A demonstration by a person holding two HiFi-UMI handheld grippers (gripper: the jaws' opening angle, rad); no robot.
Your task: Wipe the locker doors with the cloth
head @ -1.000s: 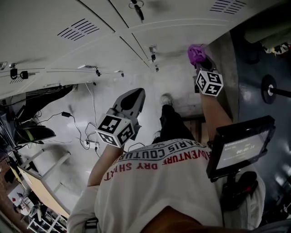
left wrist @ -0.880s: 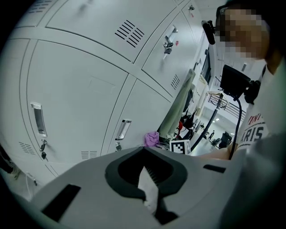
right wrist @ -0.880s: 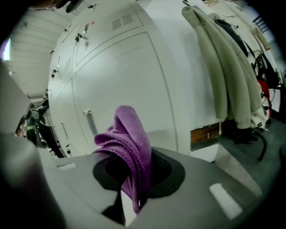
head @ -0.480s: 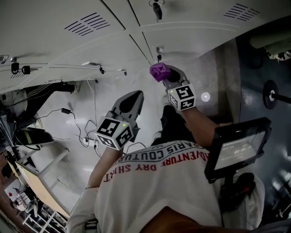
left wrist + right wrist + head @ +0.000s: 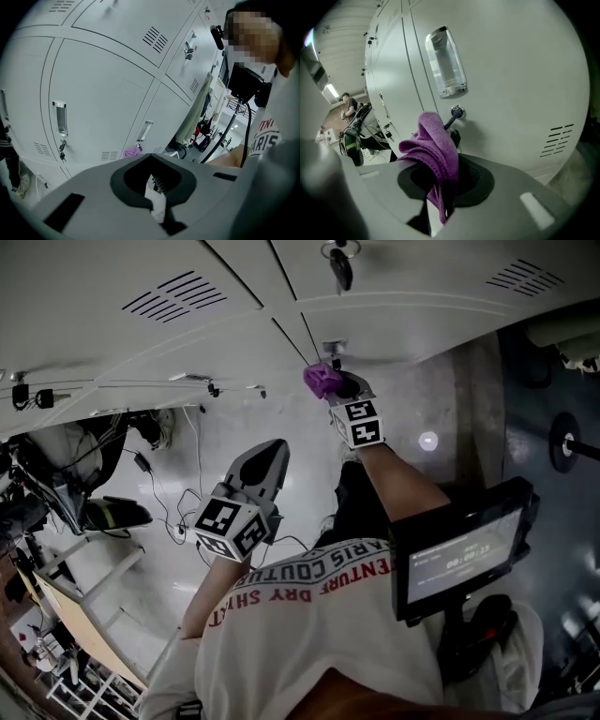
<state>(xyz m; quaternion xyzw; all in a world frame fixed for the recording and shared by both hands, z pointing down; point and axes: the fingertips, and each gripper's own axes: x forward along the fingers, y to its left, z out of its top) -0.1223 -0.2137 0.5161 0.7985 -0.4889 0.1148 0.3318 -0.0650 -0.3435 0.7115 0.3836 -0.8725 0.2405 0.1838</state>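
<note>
In the head view the right gripper [image 5: 336,390] brings the purple knitted cloth [image 5: 322,380] close to the pale grey metal locker door [image 5: 403,329], in the left gripper view the left gripper [image 5: 157,190] has its jaws together on nothing, and in the right gripper view the jaws are clamped on the cloth, which bulges ahead of them just below the small metal key [image 5: 456,112], so I think a good wipe presses this bulge flat and passes around the key.

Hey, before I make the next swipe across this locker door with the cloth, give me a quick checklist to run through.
1. Grip: purple knitted cloth clamped in the right gripper: ok.
2. Contact: cloth pressed flat on the grey metal locker door: cannot tell; it is bunched up close to the door.
3. Wiping path free: not ok; a key sticks out of the lock right behind the cloth.
4. Left gripper shut, empty, away from the door: ok.
5. Footing: cannot tell; cables lie on the floor at the left.
</note>
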